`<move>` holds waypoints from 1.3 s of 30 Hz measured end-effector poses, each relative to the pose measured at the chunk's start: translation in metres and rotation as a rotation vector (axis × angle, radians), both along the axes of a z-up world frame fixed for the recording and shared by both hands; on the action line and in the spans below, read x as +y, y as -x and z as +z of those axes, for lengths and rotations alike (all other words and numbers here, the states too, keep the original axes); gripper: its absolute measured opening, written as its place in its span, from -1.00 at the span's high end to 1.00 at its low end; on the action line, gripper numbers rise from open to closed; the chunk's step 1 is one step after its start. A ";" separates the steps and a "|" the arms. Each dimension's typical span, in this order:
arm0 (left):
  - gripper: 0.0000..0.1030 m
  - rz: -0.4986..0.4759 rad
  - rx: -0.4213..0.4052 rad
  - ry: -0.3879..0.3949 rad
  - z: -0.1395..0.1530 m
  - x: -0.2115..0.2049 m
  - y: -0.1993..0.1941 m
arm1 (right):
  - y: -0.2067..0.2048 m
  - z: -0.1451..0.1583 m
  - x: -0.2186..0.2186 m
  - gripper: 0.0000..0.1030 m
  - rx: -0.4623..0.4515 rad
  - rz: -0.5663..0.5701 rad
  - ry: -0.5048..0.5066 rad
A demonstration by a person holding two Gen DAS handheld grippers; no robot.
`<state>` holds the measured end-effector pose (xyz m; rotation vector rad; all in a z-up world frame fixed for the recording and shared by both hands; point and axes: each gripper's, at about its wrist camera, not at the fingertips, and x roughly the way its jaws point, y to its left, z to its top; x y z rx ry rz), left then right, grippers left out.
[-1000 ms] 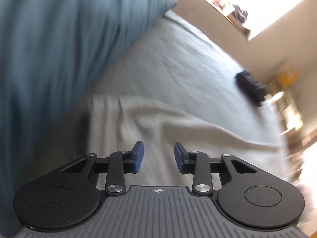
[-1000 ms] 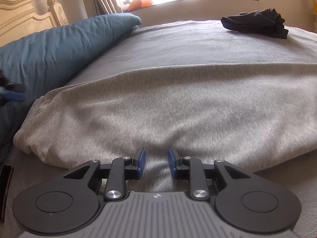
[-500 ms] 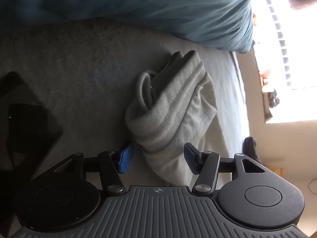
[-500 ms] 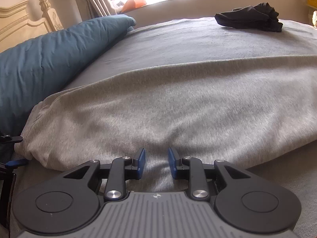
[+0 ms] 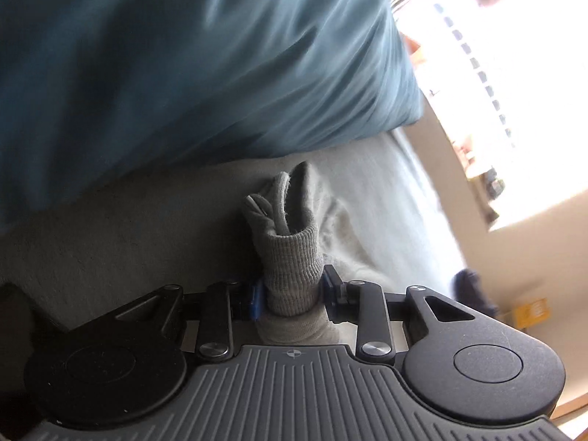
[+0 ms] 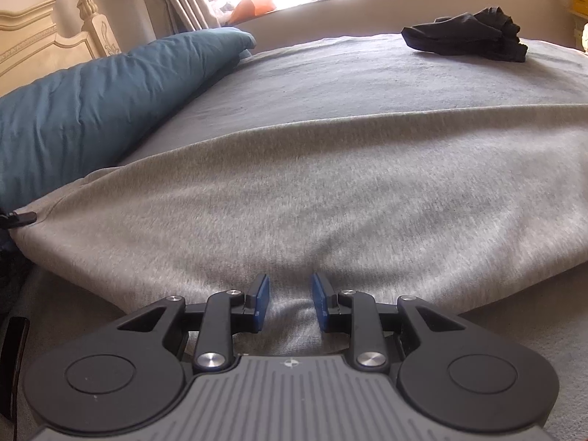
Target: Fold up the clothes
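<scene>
Left wrist view first: the left gripper [image 5: 292,296] has a bunched ribbed cuff of the light grey knit sweatshirt [image 5: 294,264] right between its blue pads, and the jaws are closing in on it, both pads already against the fabric from either side. The cuff sticks up past the fingertips, with folded layers poking out on top. Behind it there's the grey bedspread [image 5: 110,235] and a big teal blue pillow [image 5: 183,58] filling the upper part of the shot. Bright window off to the right, pretty blown out, and that side is blurry.

Right wrist view: the right gripper [image 6: 289,303] sits low over the near edge of the same grey sweatshirt [image 6: 330,198], which lies spread wide across the bed. A small ridge of cloth rises between the blue pads, jaws partly together, but honestly I can't tell if they're actually pinching it or just sitting beside it. The teal pillow [image 6: 103,103] lies on the left by a cream carved headboard [image 6: 47,47]. A crumpled black garment [image 6: 466,35] sits far back on the bedspread [image 6: 367,77], well apart from the sweatshirt.
</scene>
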<state>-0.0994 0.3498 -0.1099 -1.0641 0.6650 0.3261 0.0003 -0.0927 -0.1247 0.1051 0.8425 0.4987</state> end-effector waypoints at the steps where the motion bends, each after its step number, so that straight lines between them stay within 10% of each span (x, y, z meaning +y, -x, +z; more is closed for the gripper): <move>1: 0.40 -0.005 0.025 -0.002 -0.005 0.003 -0.003 | 0.000 0.000 -0.001 0.45 0.001 0.001 -0.002; 4: 0.30 0.044 0.017 0.119 -0.029 0.015 0.007 | 0.001 0.000 -0.002 0.45 0.002 0.005 0.000; 17: 0.09 0.007 0.074 0.035 -0.002 0.010 -0.004 | 0.007 0.037 0.016 0.44 -0.085 0.048 -0.007; 28: 0.09 -0.258 0.076 -0.608 0.094 -0.023 -0.015 | 0.002 0.016 0.041 0.44 -0.044 0.082 0.061; 39: 0.10 -0.668 0.228 -1.099 0.026 -0.102 -0.105 | 0.004 0.010 0.035 0.44 -0.033 0.076 0.060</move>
